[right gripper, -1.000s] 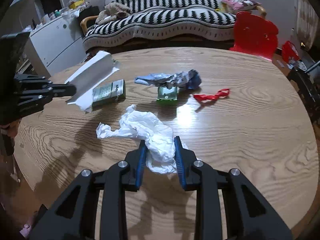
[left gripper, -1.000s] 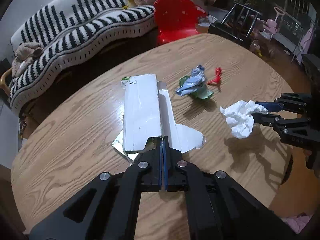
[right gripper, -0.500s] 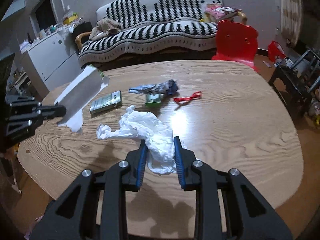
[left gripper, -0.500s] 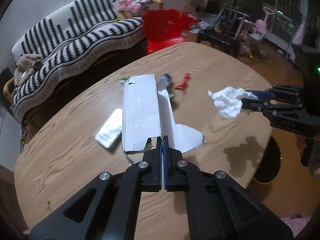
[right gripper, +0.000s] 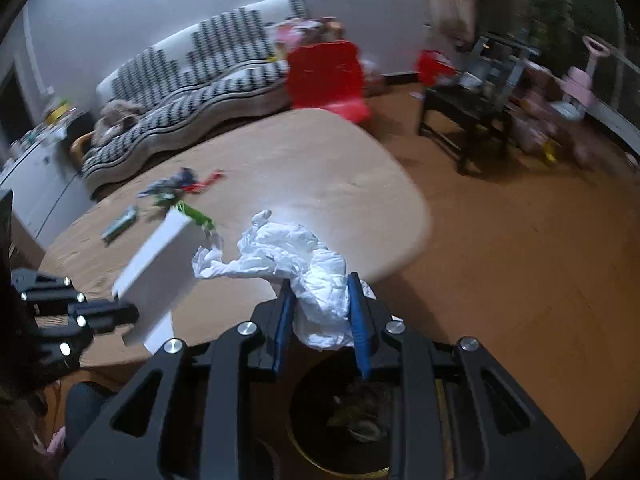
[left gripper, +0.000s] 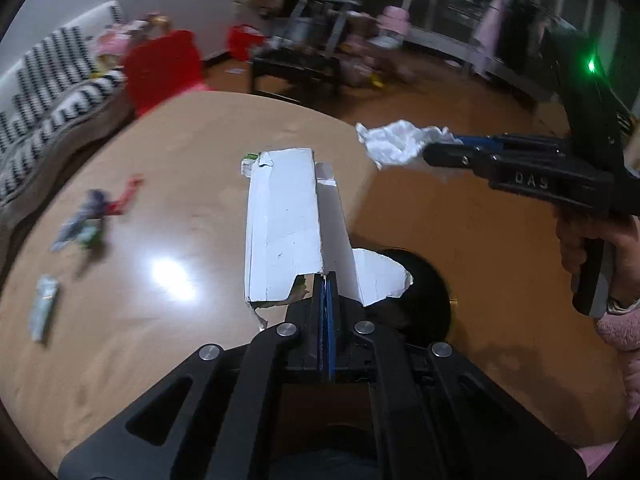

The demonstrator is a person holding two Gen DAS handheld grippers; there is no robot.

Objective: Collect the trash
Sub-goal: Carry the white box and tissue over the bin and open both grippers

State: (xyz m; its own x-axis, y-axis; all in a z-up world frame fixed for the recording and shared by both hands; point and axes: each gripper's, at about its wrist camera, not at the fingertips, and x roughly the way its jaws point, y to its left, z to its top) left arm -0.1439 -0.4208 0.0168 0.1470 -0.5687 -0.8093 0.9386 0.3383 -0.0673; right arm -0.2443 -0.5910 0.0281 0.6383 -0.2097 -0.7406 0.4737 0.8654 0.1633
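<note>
Trash is being carried off the counter (right gripper: pixel 360 168) toward a dark round bin (right gripper: pixel 340 420) on the floor below: a crumpled white tissue (right gripper: pixel 304 264) is being grasped by the right hand-held gripper (right gripper: pixel 320 312), directly above the bin's mouth, and a torn white carton (left gripper: pixel 288 224) is being pinched by the clenched left hand-held gripper (left gripper: pixel 325 292) at the counter's near edge. Next, by judgement, each load is to be released over the bin. Wrappers (left gripper: pixel 86 220) and a small packet (left gripper: pixel 42 308) are being left on the far left. A striped sofa (right gripper: pixel 200 68) and red chair (right gripper: pixel 326 74) are being shown, blurred, beyond.
</note>
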